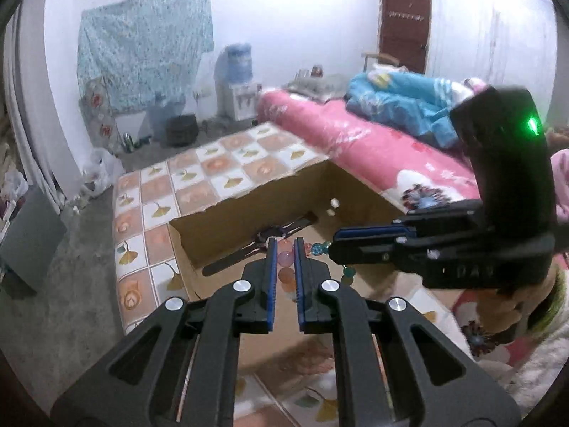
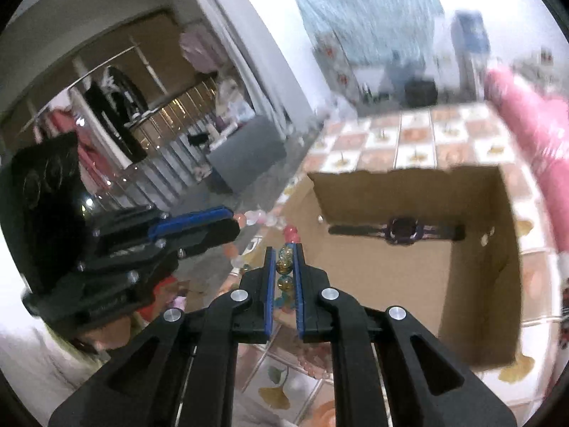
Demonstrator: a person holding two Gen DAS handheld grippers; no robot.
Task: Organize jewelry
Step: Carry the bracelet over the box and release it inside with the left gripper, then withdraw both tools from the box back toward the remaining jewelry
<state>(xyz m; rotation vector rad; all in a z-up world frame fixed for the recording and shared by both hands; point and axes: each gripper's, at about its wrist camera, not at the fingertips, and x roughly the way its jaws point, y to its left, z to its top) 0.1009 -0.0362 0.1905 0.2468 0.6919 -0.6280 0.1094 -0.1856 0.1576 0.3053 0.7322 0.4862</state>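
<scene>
Bracelet of glass beads [image 1: 286,257] is held taut in mid-air at the cardboard box's [image 2: 505,284] near edge, both claws, left [image 1: 284,245] and right [image 2: 285,249], nipped onto beads; transfer step; next, lowering inside beside the wristwatch [image 2: 403,230], then release

One beaded bracelet [image 1: 286,257], one wristwatch [image 2: 402,231], one cardboard box [image 2: 476,284], two hand-held grippers [image 1: 285,247] [image 2: 285,252]

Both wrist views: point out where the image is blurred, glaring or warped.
Left wrist view: the wall behind the bed is blown out white, the right hand-held gripper is motion-smeared, the room edges bow from the fisheye. Right wrist view: the background streaks with motion blur, worst on the hanging blue cloth; the bead bracelet and cardboard box stay fairly sharp.
</scene>
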